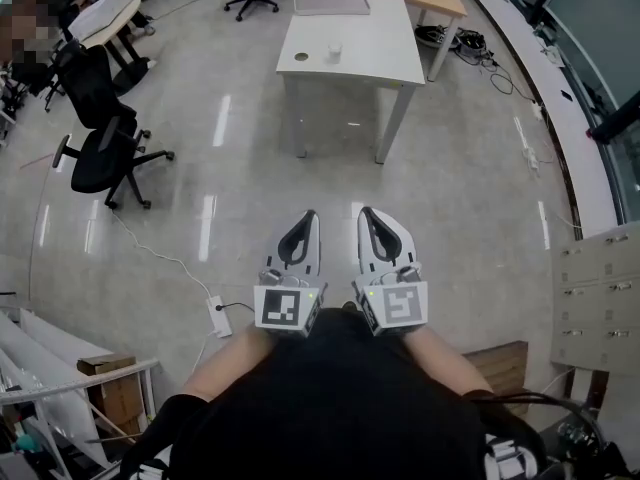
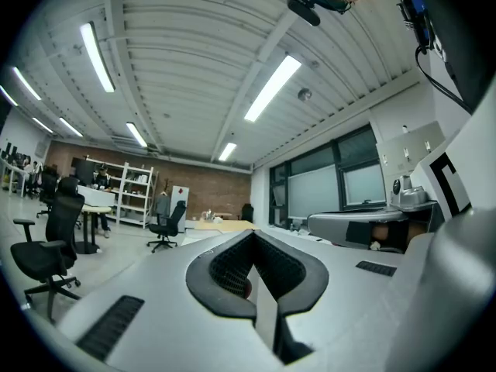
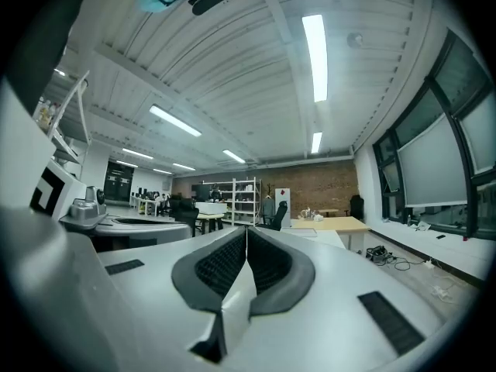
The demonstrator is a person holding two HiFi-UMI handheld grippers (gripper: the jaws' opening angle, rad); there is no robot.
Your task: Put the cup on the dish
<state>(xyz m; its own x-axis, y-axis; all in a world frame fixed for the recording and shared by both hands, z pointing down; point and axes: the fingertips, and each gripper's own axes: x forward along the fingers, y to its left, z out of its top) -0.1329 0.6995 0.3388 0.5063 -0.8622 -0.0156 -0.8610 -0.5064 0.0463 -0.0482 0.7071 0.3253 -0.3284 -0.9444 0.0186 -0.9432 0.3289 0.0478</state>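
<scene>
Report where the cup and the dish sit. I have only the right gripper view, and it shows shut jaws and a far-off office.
Observer: In the head view the cup stands on a white table well ahead across the floor. It is apart from the dish, which lies just to its left.
Operator: Check the other hand for me.
Observer: The left hand-held gripper has its jaws together with nothing between them.
</scene>
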